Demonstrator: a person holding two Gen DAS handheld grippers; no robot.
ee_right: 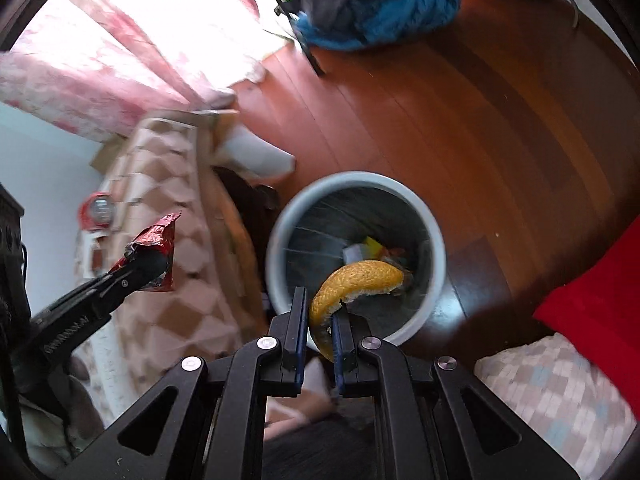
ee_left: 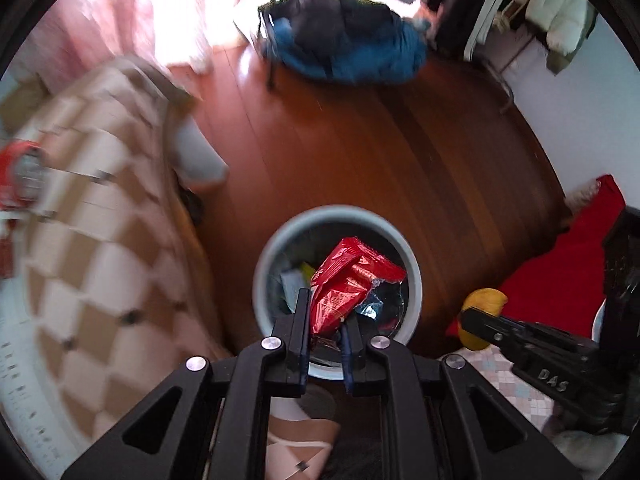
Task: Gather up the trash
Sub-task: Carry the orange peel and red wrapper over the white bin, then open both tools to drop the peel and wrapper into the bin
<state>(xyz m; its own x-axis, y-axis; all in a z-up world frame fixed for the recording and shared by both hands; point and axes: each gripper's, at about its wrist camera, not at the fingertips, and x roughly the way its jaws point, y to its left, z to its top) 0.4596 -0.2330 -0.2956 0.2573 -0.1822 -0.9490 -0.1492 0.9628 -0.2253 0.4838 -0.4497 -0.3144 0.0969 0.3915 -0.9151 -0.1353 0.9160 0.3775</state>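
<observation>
Red snack wrapper (ee_left: 348,280), crumpled, clamped between the left tongs (ee_left: 326,320), held above the mouth of the grey bin (ee_left: 414,280). Orange peel (ee_right: 356,284), curved, pinched in the right tongs (ee_right: 320,316), likewise over the bin opening. Bin stands on the red-brown wood floor (ee_left: 360,140); scraps of paper and packaging lie at its bottom. Checked quilt on the bed (ee_left: 100,220) just left of the bin. Red cloth (ee_left: 560,280) to the right. Blue and dark clothing heap (ee_left: 352,44) farther off, near pink curtains (ee_right: 120,52). Both views blurred at the edges.
</observation>
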